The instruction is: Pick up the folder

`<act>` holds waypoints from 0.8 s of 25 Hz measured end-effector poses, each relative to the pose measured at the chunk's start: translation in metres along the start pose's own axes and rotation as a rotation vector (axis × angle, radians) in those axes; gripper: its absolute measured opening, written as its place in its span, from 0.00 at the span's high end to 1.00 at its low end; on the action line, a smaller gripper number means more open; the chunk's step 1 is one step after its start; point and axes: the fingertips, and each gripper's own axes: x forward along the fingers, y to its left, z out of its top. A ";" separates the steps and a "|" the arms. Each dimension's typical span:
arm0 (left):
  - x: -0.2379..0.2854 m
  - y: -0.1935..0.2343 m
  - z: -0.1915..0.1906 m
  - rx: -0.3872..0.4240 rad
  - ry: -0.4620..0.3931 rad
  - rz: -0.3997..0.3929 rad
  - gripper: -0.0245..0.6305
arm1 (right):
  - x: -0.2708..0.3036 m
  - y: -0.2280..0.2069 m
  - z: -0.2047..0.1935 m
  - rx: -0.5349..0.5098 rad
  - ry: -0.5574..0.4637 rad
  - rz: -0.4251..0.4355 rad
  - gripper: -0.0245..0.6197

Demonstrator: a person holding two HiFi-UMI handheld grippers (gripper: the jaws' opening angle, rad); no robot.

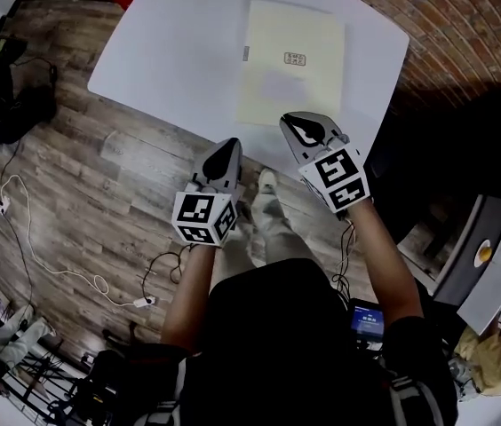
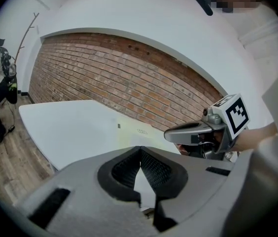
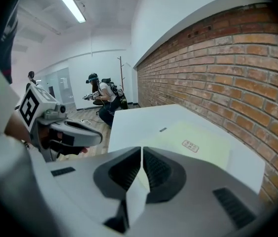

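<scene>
On white table [image 1: 179, 51]: pale folder [image 1: 290, 60] | brick wall [image 1: 464, 25] | wood floor [image 1: 64, 193]

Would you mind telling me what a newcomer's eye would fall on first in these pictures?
First comes the pale yellow folder, lying flat on the white table beside the brick wall. Next come the two grey grippers with black-and-white marker cubes. The left gripper is over the wooden floor just short of the table, and the right gripper is by the folder's near edge, both shut and empty.
</scene>
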 end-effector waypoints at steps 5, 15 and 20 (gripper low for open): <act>0.006 0.003 -0.008 -0.024 -0.001 0.009 0.93 | 0.010 -0.010 -0.010 -0.016 0.074 0.022 0.91; 0.016 -0.002 -0.029 -0.062 0.042 0.008 0.93 | 0.026 -0.031 -0.025 -0.044 0.176 0.046 0.91; 0.013 0.007 -0.032 -0.089 0.044 0.026 0.93 | 0.035 -0.043 -0.022 -0.070 0.196 0.049 0.91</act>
